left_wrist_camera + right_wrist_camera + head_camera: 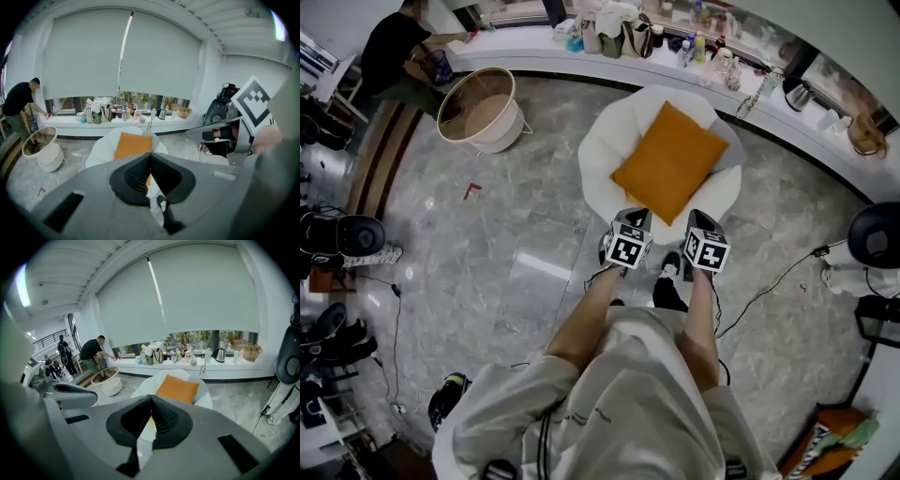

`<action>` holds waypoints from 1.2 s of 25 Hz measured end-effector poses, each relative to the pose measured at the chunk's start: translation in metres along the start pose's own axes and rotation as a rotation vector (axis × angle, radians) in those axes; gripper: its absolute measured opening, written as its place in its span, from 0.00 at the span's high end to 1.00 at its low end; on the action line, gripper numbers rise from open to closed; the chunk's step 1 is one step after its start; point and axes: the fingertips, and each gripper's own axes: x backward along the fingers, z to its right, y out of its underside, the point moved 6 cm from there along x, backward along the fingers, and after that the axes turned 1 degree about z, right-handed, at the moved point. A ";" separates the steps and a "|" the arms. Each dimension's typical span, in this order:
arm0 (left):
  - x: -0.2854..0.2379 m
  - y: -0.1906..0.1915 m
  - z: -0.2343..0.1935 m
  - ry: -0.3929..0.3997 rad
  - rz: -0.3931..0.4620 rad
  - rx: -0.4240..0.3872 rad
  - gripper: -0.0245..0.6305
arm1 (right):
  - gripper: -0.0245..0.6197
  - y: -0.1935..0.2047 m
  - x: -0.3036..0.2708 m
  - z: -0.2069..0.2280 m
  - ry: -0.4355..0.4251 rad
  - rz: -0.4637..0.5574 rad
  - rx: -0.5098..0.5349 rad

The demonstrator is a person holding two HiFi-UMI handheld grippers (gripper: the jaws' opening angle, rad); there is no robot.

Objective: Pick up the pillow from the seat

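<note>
An orange square pillow (670, 161) lies on a white round seat (602, 141) just ahead of me. Both grippers are held side by side short of the seat's near edge, apart from the pillow. My left gripper (636, 219) is shut with nothing between its jaws. My right gripper (697, 221) is shut and empty too. In the left gripper view the pillow (133, 144) shows just above the closed gripper (151, 155), on the seat (104, 146). In the right gripper view the pillow (178, 389) sits beyond the closed gripper (151, 398).
A round wicker basket (483, 108) stands on the floor at the left. A person (394, 52) bends at the long window counter (534, 45), which carries bags and bottles. A black cable (769, 286) runs over the floor toward a black round device (877, 234) on the right.
</note>
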 end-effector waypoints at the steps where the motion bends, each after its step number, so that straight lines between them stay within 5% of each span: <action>1: -0.005 -0.006 -0.001 -0.002 0.005 -0.005 0.95 | 0.95 -0.004 -0.004 0.004 -0.002 0.002 -0.001; 19: -0.055 -0.066 -0.024 -0.153 0.000 0.122 0.95 | 0.95 -0.052 -0.076 0.051 -0.143 -0.108 0.094; 30: -0.076 -0.084 -0.016 -0.265 0.000 0.255 0.95 | 0.95 -0.074 -0.092 0.090 -0.153 -0.020 0.083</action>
